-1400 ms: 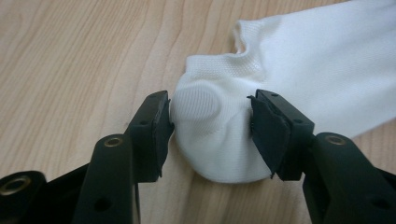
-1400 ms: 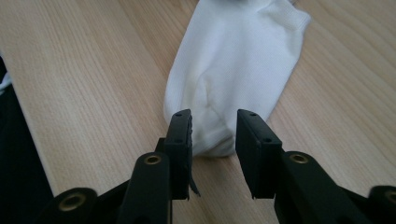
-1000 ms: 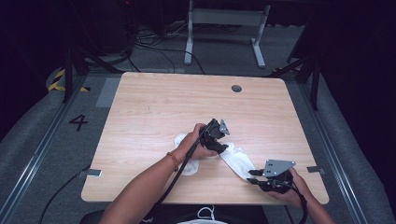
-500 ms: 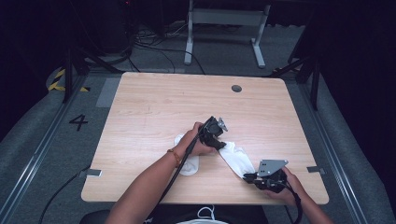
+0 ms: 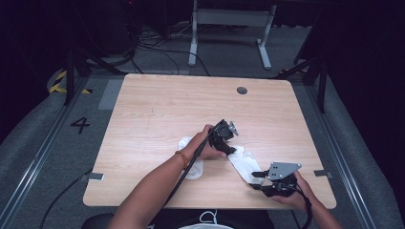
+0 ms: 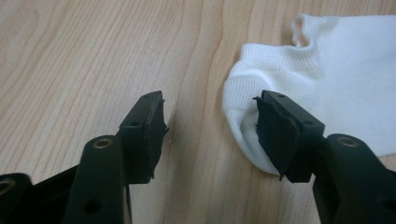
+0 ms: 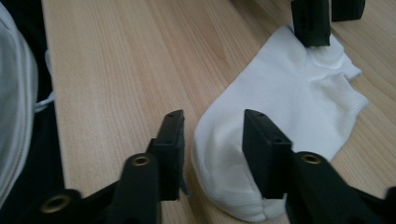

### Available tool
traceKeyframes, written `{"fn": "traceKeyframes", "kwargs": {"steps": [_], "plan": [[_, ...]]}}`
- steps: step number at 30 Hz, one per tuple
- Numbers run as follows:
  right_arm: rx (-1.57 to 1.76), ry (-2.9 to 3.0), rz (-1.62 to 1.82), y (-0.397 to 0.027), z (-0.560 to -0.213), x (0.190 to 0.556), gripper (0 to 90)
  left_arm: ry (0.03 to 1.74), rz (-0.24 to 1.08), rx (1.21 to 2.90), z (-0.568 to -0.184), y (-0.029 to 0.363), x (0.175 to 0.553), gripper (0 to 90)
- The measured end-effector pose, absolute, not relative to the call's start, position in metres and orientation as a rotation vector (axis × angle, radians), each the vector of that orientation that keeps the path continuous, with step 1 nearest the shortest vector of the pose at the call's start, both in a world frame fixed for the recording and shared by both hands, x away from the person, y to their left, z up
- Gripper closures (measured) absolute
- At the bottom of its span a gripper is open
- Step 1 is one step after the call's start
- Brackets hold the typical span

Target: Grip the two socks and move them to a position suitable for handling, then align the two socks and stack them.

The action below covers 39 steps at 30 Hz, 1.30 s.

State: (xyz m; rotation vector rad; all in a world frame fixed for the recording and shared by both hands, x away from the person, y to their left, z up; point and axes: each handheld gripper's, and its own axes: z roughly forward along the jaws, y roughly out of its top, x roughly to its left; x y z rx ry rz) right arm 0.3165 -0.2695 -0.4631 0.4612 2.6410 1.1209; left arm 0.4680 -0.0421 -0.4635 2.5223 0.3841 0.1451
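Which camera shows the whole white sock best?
The right gripper view: the sock lies almost whole, toe to cuff. The left gripper view gives its ribbed cuff end close up. In the high view it is small, between both grippers.

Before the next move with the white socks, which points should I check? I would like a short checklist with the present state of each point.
1. Right gripper jaws open: ok. They have just been opening; the toe end of the white sock lies between them, unpressed.
2. Left gripper jaws open: ok. They have also just been opening, and one pad rests at the sock's cuff edge without clamping.
3. Sock flat on the table: ok, apart from a few folds at the cuff.
4. Second sock free to take: cannot tell; the left forearm covers part of it.
5. Sock away from the table edge: ok, though the toe end is near the front edge.
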Motion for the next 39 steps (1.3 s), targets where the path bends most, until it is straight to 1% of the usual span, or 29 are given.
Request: {"fn": "traceKeyframes", "kwargs": {"steps": [1,3,5,6,8,10,11,13,14,15,16,20,25,32,39], "plan": [[0.465,2.644,1.106,-0.271,-0.464,0.317,59.3,0.381,0.125,2.517,-0.464,-0.042,0.469,43.9],[0.452,2.669,1.064,-0.272,-0.467,0.316,63.7,0.381,0.106,2.516,-0.464,-0.041,0.470,47.6],[0.445,2.679,1.038,-0.271,-0.469,0.316,64.7,0.378,0.095,2.522,-0.464,-0.041,0.471,48.5],[0.433,2.698,1.017,-0.269,-0.472,0.315,68.1,0.375,0.090,2.522,-0.463,-0.041,0.471,52.3],[0.442,2.703,1.037,-0.268,-0.472,0.315,71.7,0.366,0.074,2.527,-0.463,-0.042,0.472,55.8],[0.458,2.706,1.042,-0.268,-0.472,0.317,75.2,0.353,0.058,2.527,-0.463,-0.043,0.471,62.6],[0.478,2.713,1.050,-0.268,-0.472,0.317,78.5,0.343,0.060,2.532,-0.462,-0.043,0.470,66.4],[0.497,2.711,1.046,-0.269,-0.472,0.319,81.1,0.339,0.057,2.539,-0.461,-0.044,0.469,69.7],[0.503,2.706,1.035,-0.268,-0.472,0.319,83.9,0.322,0.059,2.546,-0.461,-0.045,0.468,73.9],[0.503,2.706,1.035,-0.268,-0.472,0.319,83.9,0.322,0.059,2.546,-0.461,-0.045,0.468,75.3],[0.505,2.699,1.021,-0.268,-0.471,0.319,86.9,0.320,0.051,2.543,-0.461,-0.046,0.468,77.2],[0.518,2.696,1.033,-0.268,-0.472,0.318,87.6,0.309,0.058,2.546,-0.461,-0.047,0.468,83.2],[0.501,2.682,1.036,-0.266,-0.470,0.316,87.8,0.298,0.080,2.545,-0.461,-0.048,0.468,86.7],[0.494,2.658,1.072,-0.266,-0.465,0.314,87.9,0.288,0.104,2.555,-0.459,-0.049,0.469,87.6],[0.458,2.627,1.143,-0.250,-0.454,0.315,87.9,0.281,0.143,2.543,-0.440,-0.039,0.473,87.6]]}}
